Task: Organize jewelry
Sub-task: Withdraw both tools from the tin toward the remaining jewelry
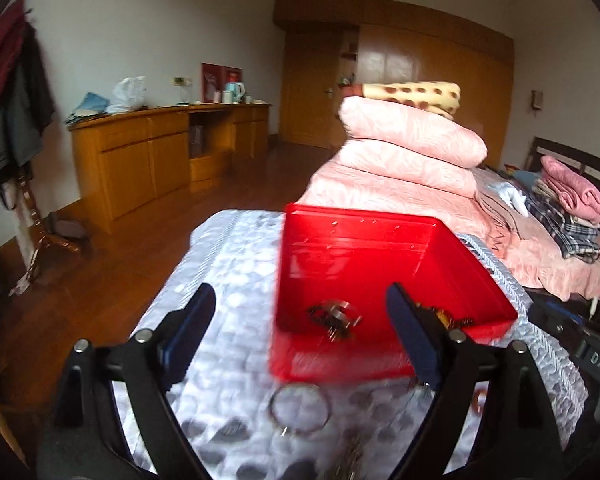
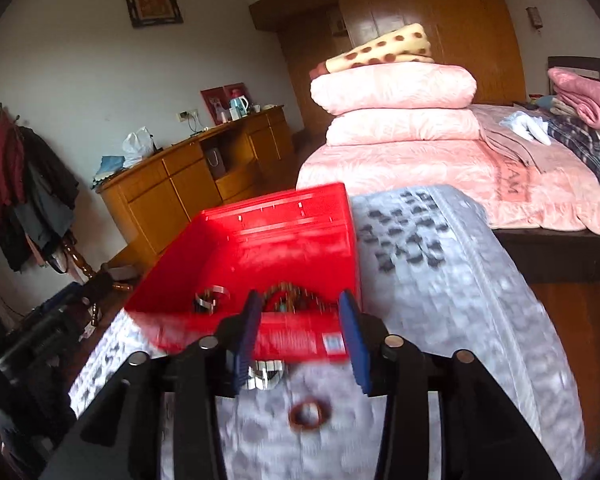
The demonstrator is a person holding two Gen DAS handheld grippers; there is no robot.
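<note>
A red plastic box stands on a silver patterned cloth; it also shows in the right wrist view. Inside lie a silver bracelet and dark beaded jewelry. In front of the box lie a silver ring-shaped bangle, a silver link piece and a brown ring. My left gripper is open and empty above the box's near edge. My right gripper is open and empty at the box's front wall.
A bed with stacked pink quilts lies behind the cloth-covered surface. A wooden sideboard stands at the left wall, with a coat stand beside it. The cloth's edge drops to wooden floor on the left.
</note>
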